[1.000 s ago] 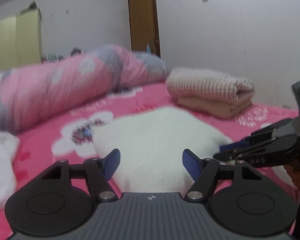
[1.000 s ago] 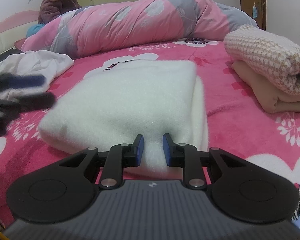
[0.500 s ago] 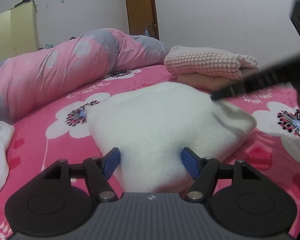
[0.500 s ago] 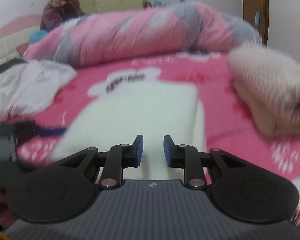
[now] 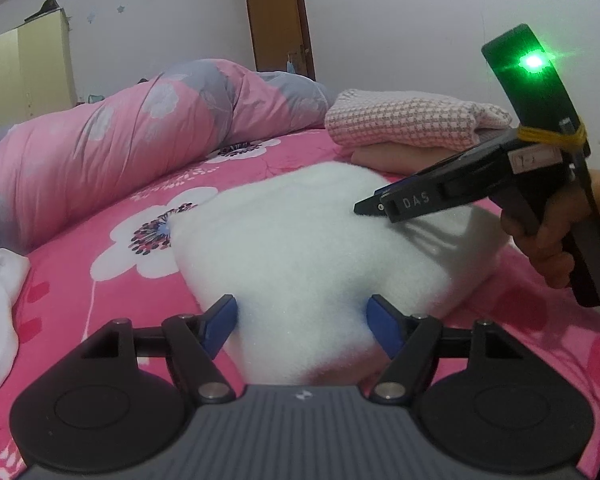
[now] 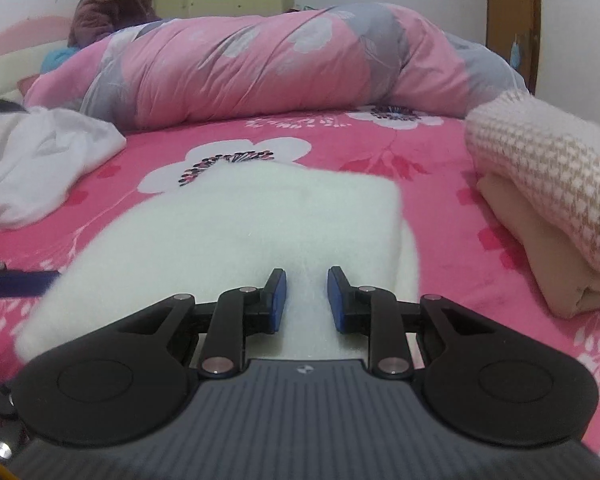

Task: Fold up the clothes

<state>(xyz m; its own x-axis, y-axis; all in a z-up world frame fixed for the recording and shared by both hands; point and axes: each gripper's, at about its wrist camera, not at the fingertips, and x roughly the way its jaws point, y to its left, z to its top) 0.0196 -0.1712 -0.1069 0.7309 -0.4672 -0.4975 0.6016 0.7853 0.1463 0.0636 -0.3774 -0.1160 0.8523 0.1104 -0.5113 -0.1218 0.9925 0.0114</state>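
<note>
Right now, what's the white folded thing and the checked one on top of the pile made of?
White folded garment: looks like soft fleece or plush, with a fuzzy matte surface and blurry edges. Checked garment: seems a chunky knit or woven fabric, with a bumpy pink-and-white houndstooth texture.

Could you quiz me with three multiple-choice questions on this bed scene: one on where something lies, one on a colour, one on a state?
1. Where does the checked knit lie?
A. on a beige folded garment
B. under the rolled duvet
C. on the floor

2. What colour is the bedsheet?
A. blue
B. pink with white flowers
C. plain grey

3. How is the white fleece?
A. hanging up
B. folded on the bed
C. spread flat, unfolded

Answers: 1 A, beige folds show beneath it; 2 B, flowers show across it; 3 B, it forms a thick rectangular pad.
</note>
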